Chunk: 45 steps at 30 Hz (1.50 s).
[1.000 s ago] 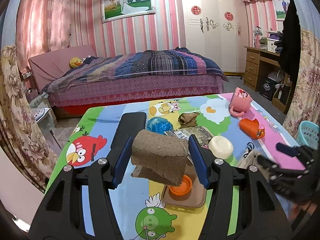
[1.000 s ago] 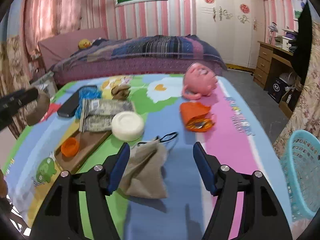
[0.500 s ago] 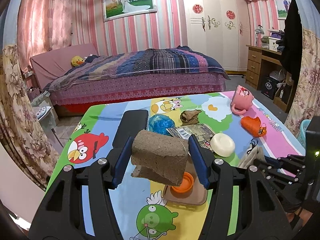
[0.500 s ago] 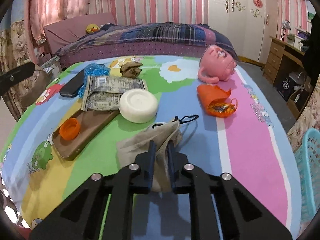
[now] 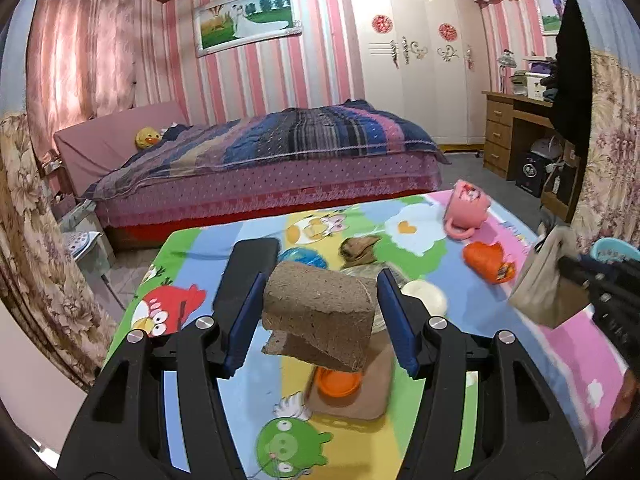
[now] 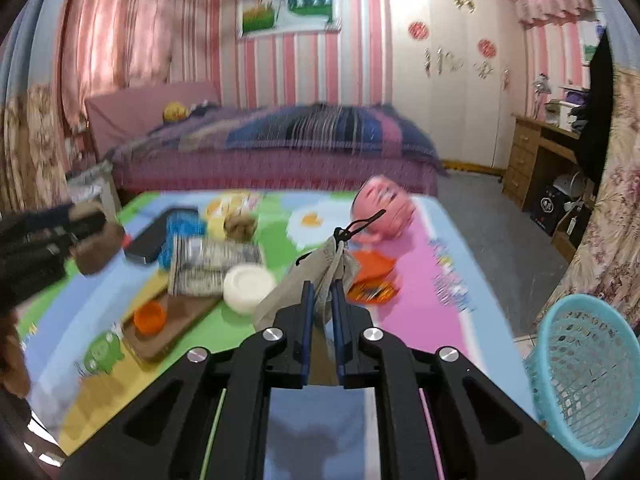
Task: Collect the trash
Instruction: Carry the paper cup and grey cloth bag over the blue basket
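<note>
Mid-pickup: right gripper (image 6: 321, 294) is pinching the mask (image 6: 320, 268) off the desk (image 6: 420, 300), left gripper (image 5: 318, 312) clamps the cardboard roll (image 5: 320, 304), so next it's over to the basket (image 6: 584, 376) lower right.

table with bright cartoon-bird cloth (image 6: 420, 280) | on it: pink pig-shaped mug (image 6: 384, 204), crumpled orange snack wrapper (image 6: 372, 276), round white lid (image 6: 248, 288), black phone (image 6: 156, 236), brown wooden board (image 6: 176, 320) with small orange cap (image 6: 150, 317)
</note>
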Tool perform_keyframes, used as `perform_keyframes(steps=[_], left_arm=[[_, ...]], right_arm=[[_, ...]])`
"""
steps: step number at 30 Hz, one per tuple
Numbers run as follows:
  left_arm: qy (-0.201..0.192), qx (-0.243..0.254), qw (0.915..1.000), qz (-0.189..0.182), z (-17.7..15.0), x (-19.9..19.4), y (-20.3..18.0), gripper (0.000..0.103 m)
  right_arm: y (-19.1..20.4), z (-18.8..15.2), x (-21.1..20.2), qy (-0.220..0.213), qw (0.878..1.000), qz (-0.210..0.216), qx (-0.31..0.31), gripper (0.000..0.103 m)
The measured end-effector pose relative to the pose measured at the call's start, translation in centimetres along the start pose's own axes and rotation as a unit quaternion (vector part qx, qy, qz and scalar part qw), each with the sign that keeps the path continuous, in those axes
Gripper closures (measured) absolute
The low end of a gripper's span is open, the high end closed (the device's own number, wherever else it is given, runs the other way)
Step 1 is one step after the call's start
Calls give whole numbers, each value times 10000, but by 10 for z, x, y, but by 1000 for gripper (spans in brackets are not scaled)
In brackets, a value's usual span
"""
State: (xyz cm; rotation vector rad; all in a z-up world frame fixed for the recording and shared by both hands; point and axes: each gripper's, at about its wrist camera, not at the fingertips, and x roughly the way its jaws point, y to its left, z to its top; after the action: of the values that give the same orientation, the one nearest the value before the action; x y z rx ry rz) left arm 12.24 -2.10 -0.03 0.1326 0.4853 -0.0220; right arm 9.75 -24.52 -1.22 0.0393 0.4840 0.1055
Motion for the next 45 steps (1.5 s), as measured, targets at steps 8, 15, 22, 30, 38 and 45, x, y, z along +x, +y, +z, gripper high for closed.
perform_keyframes(steps=[8, 15, 22, 30, 38, 45], left_arm=[[-206, 136, 9985, -495, 24, -14, -50, 47], [-302, 272, 9928, -1128, 37, -18, -120, 47], [-247, 569, 9835, -1701, 32, -11, -206, 47], [54, 784, 9723, -2201, 25, 6, -279, 47], [-36, 1031, 9630, -2491, 31, 1, -326, 47], [99, 1159, 9514, -2850, 28, 8, -366, 47]], right_arm=[[-47, 13, -42, -335, 9988, -340, 106, 94], [-119, 4, -72, -318, 9945, -985, 178, 97], [-198, -29, -86, -78, 9857, -1561, 630, 98], [-264, -43, -109, -315, 9726, -1955, 1218, 99], [-312, -22, -130, -519, 9705, -2053, 1153, 99], [-326, -21, -134, -458, 9709, -2123, 1004, 99]])
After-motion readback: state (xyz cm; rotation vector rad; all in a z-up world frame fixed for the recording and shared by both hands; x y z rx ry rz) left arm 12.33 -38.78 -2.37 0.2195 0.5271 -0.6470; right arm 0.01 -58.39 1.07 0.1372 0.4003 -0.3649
